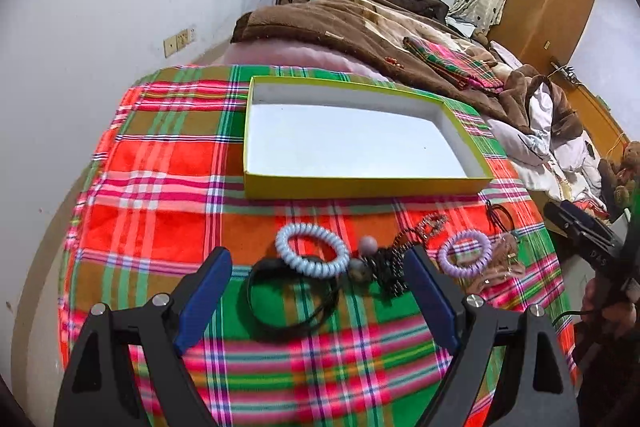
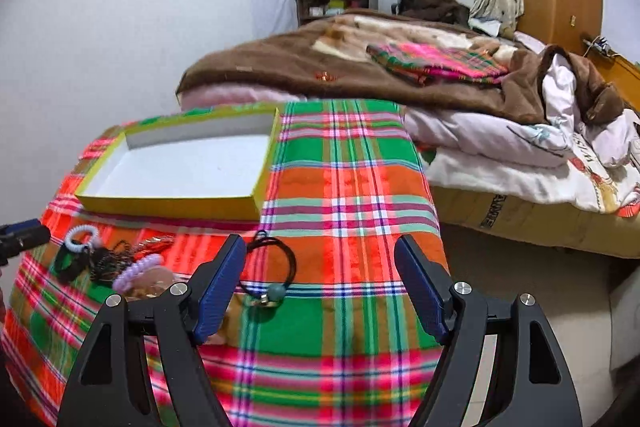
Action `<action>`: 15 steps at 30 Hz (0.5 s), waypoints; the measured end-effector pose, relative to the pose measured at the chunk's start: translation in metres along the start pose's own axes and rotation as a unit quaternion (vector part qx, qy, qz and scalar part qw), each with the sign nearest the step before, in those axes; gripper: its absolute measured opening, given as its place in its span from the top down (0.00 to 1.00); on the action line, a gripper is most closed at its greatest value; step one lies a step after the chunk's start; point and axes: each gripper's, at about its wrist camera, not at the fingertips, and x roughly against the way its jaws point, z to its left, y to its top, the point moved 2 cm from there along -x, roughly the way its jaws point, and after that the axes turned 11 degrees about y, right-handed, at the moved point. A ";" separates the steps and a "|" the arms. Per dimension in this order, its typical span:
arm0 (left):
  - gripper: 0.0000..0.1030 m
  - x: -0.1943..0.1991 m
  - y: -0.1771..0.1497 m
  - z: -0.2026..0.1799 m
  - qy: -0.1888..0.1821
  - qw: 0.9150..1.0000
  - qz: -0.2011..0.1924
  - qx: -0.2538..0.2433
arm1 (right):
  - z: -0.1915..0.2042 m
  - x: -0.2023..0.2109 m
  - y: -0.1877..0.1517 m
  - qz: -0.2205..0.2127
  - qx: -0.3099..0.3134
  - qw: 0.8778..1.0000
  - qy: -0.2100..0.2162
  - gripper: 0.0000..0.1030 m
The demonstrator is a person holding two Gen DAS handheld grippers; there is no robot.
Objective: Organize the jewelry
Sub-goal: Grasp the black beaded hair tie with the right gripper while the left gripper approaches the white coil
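Note:
An empty yellow box (image 1: 360, 187) with a white inside sits on the plaid cloth; it also shows in the right wrist view (image 2: 168, 205). In front of it lie a pale blue coil hair tie (image 1: 312, 251), a black band (image 1: 288, 303), a dark beaded chain (image 1: 394, 267), a purple coil tie (image 1: 464, 253) and a black cord bracelet (image 2: 272, 267) with a green bead. My left gripper (image 1: 320, 267) is open just above the black band and blue tie. My right gripper (image 2: 320, 255) is open, its left finger beside the cord bracelet.
The plaid cloth (image 2: 344, 187) covers a small table whose edges drop off left and right. A bed with a brown blanket (image 2: 360, 67) and white bedding lies behind and to the right. The right gripper's body (image 1: 584, 239) shows at the left view's right edge.

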 end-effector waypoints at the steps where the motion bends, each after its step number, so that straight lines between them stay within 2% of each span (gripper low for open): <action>1: 0.14 -0.004 0.001 0.002 0.002 1.000 0.006 0.004 | -0.002 -0.003 0.000 0.007 -0.001 1.000 0.008 0.28; 5: 0.13 -0.011 0.004 0.006 -0.003 1.000 0.015 0.010 | -0.007 -0.020 -0.002 0.036 0.005 0.999 0.018 0.37; 6: 0.13 -0.013 0.005 0.008 -0.002 1.000 0.017 0.011 | -0.008 -0.025 -0.003 0.042 0.006 0.999 0.021 0.44; 7: 0.13 -0.015 0.006 0.009 -0.001 1.000 0.021 0.013 | -0.007 -0.030 -0.004 0.049 0.009 0.998 0.028 0.47; 11: 0.13 -0.021 0.007 0.012 -0.002 0.999 0.034 0.021 | -0.004 -0.045 -0.007 0.069 0.018 0.996 0.045 0.49; 15: 0.14 -0.025 0.004 0.016 -0.002 0.999 0.045 0.026 | 0.001 -0.055 -0.011 0.086 0.034 0.995 0.039 0.58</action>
